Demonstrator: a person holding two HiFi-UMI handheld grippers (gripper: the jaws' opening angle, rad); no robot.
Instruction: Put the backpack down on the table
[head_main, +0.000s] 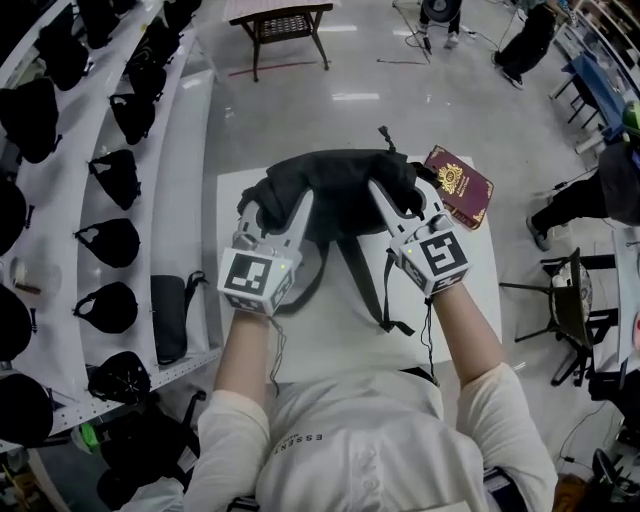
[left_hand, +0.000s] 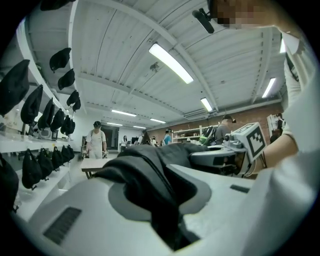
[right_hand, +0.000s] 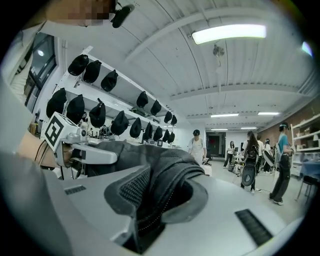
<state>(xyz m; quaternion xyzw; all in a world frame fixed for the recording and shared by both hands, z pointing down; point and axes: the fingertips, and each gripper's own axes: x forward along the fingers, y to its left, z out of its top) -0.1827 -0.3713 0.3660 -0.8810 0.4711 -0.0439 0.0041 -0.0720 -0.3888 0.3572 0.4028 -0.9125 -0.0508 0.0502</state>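
Fabric is filling the gap between each pair of fingers. The left gripper (head_main: 276, 214) and the right gripper (head_main: 410, 210) are each clamping a fold of the black backpack (head_main: 335, 185), so in the head view their fingertips are sinking out of sight into the cloth. Beyond the fingers the bag's bulk is hiding its own far side, and whether its base is touching the bench (head_main: 330, 345) cannot be told. Straps (head_main: 362, 285) are trailing back from the fingers toward the person across the white bench top. Just right of the right fingers, a maroon booklet (head_main: 460, 186) is lying at the bench corner beside the bag. Left of the left fingers, white shelves (head_main: 60, 190) are carrying rows of black bags (head_main: 112, 240), cut off by the picture's edge. Ahead of the fingers a pale glossy floor (head_main: 350, 100) is stretching away, with people (right_hand: 199, 145) standing far off, too small to make out.
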